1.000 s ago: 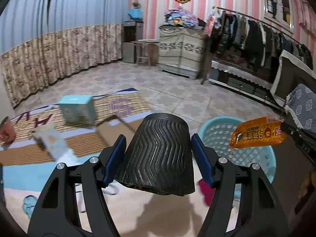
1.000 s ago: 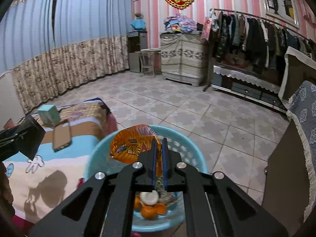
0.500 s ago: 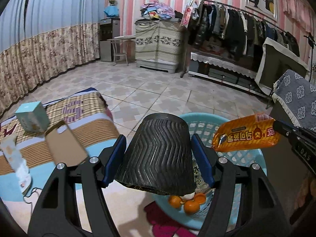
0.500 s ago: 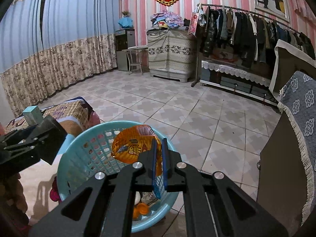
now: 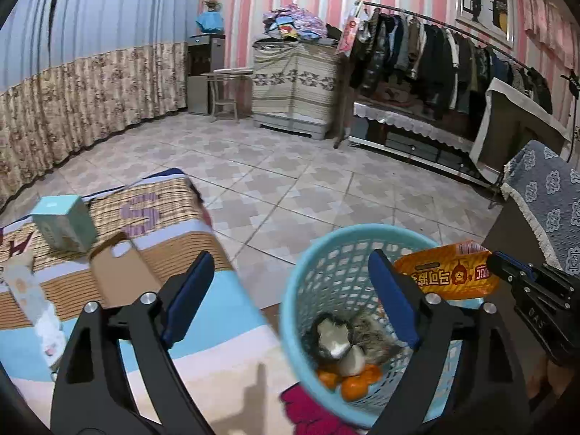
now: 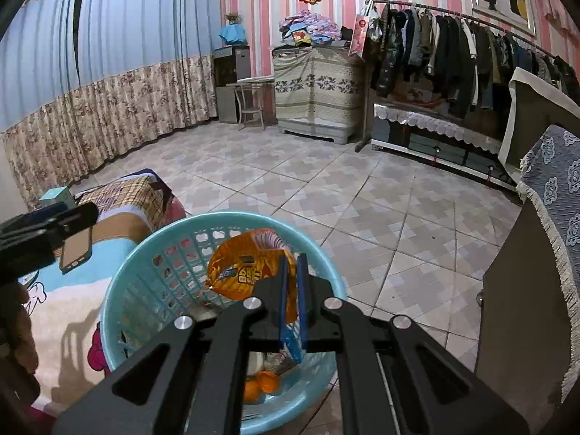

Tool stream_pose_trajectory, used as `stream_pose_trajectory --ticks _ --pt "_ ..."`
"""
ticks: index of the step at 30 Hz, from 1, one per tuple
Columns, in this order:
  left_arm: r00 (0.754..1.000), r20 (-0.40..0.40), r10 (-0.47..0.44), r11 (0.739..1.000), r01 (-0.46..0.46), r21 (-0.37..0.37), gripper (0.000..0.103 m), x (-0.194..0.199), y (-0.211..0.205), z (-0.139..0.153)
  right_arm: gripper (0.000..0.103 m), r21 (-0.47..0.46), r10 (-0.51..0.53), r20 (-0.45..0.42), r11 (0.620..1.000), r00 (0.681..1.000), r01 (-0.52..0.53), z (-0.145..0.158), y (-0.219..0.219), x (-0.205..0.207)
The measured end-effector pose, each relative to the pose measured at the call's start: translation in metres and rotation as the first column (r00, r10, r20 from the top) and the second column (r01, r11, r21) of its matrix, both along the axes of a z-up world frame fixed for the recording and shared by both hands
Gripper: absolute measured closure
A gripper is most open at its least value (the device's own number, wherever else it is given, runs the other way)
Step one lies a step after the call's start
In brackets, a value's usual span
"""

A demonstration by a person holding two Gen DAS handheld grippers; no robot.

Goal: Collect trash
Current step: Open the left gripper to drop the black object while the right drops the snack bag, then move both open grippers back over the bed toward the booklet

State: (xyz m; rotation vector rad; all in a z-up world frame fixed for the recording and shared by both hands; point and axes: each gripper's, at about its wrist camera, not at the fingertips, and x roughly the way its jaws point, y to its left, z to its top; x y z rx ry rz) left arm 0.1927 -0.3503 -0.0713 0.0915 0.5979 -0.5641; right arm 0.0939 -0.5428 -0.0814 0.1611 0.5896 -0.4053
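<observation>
dim indoor light, fisheye-curved edges, dark corners, soft shadows

The basket (image 5: 301,290) is light blue plastic with a lattice wall, smooth and slightly shiny. The snack bag (image 6: 243,268) is glossy orange foil, wrinkled. Both grippers have matt black plastic arms, blue pads (image 5: 188,290) and bright metal screws. The floor (image 6: 326,188) is smooth glazed tile.
</observation>
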Motion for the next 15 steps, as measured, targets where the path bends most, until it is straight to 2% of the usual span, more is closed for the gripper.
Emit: stream_pose_trajectory --ticks 5,8,12,14,15 --pt "0.997 0.035 0.064 0.997 -0.066 0.033 0.011 -0.002 0.037 0.006 0.098 0.019 0.019 -0.011 1.0 1.0 -0.018 -0.005 0.009 0.012" --pt "0.993 0.032 0.111 0.993 -0.112 0.026 0.006 0.0 0.064 0.01 0.097 0.022 0.036 -0.028 0.999 0.999 -0.035 -0.01 0.017 0.021" --pt "0.986 0.027 0.164 0.986 -0.165 0.031 0.006 0.001 0.097 0.012 0.096 0.006 0.038 -0.063 0.999 0.997 -0.038 -0.017 0.029 0.033" --pt "0.981 0.032 0.189 0.981 -0.19 0.035 0.006 0.0 0.113 0.014 0.079 0.012 0.035 -0.082 0.999 0.996 -0.034 -0.023 0.03 0.038" --pt "0.979 0.033 0.201 0.979 -0.202 0.035 0.006 0.0 0.122 0.014 0.047 0.013 0.028 -0.085 1.0 0.996 -0.027 -0.026 0.031 0.039"
